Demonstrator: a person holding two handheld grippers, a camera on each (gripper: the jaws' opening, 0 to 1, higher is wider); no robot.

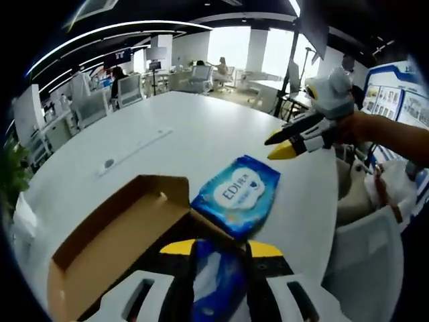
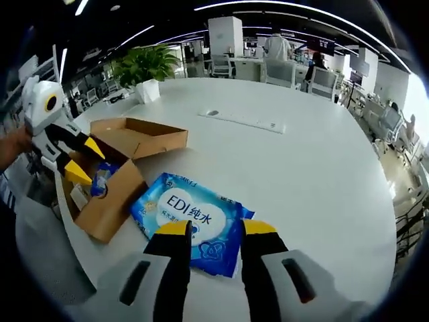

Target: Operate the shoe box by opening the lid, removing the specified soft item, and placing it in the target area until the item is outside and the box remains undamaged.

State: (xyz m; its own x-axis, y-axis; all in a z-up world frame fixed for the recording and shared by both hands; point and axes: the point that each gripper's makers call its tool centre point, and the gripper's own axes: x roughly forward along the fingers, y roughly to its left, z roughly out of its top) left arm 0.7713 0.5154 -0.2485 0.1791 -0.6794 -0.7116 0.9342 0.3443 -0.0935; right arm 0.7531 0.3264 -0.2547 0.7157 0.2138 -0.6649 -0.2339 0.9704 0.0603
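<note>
A blue wipes pack (image 1: 236,194) (image 2: 191,221) is lying flat on the white worktop (image 1: 201,141) (image 2: 301,174), outside the brown cardboard shoe box (image 1: 114,235) (image 2: 110,178) and just beside its front corner. Its white oval label is reading "EDI" followed by Chinese characters that look like "纯水"; the smaller print under it is too fine to read.

The box is standing open, its lid (image 2: 144,136) folded back and lying on the worktop. In the left gripper view, the left tool (image 1: 221,249) is pinching a second blue-and-white soft pack (image 1: 214,285) between its yellow-tipped jaws, over the near edge of the box. In the right gripper view that same tool (image 2: 80,161) is reaching into the box from the left, with a bit of blue showing under its tips.

The right tool (image 2: 216,228) is hovering over the near end of the wipes pack, its jaws spread and gripping nothing; in the left gripper view it (image 1: 281,144) is hanging above the worktop beyond the pack.

A potted plant (image 2: 144,67) is sitting at the far edge of the worktop, and office chairs (image 1: 131,87) are standing beyond.
</note>
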